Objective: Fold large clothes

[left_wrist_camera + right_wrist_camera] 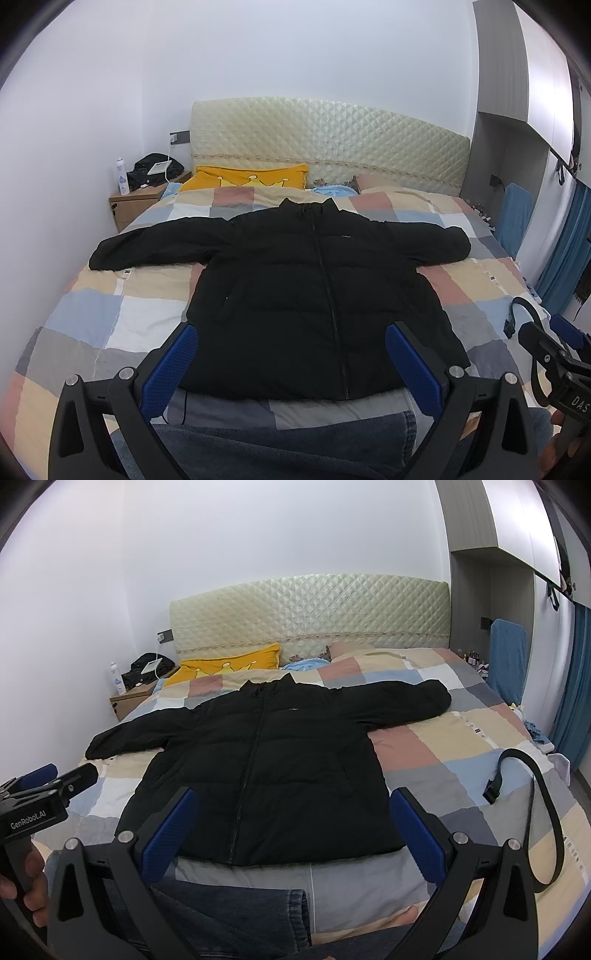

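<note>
A black puffer jacket (295,280) lies flat, front up and zipped, on the checked bedspread (110,317), both sleeves spread out sideways. It also shows in the right wrist view (258,768). My left gripper (291,354) is open and empty, held above the jacket's hem, blue pads wide apart. My right gripper (291,827) is open and empty too, above the hem a little to the right. Each gripper shows at the edge of the other's view.
A black strap with a buckle (532,794) lies on the bed to the right of the jacket. A yellow pillow (247,177) sits at the headboard. A nightstand (136,203) stands at the back left. Jeans-clad legs (280,443) are on the near edge.
</note>
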Demonstrator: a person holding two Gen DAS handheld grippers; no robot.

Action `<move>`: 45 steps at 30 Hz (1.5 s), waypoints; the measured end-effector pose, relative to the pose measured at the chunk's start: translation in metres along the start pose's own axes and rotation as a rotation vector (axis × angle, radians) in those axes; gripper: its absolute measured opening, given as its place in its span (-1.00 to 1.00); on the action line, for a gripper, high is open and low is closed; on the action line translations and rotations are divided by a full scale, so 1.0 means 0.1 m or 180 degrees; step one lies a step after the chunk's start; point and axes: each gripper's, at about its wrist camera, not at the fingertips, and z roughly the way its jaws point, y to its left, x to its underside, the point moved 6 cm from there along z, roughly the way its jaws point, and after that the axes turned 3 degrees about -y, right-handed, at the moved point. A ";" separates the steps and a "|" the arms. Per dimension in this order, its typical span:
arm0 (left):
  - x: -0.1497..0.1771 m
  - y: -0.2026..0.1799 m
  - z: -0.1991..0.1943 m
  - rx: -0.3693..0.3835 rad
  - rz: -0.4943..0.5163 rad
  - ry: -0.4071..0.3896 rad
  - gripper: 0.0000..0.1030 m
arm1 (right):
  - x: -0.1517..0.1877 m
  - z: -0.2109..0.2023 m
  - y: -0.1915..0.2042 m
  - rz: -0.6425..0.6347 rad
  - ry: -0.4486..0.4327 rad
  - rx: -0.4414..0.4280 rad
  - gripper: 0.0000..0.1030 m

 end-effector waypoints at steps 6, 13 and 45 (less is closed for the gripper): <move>0.00 0.00 0.01 -0.0004 0.0001 0.0021 0.99 | -0.01 0.00 0.00 -0.0002 0.0020 -0.0014 1.00; 0.00 0.01 0.00 0.0006 -0.0009 0.0021 0.99 | -0.01 -0.01 0.00 0.0015 0.0025 0.0004 1.00; -0.84 -0.49 0.19 0.0258 0.0272 -0.0437 0.99 | -0.49 0.11 -0.24 -0.0015 -0.0182 0.0046 1.00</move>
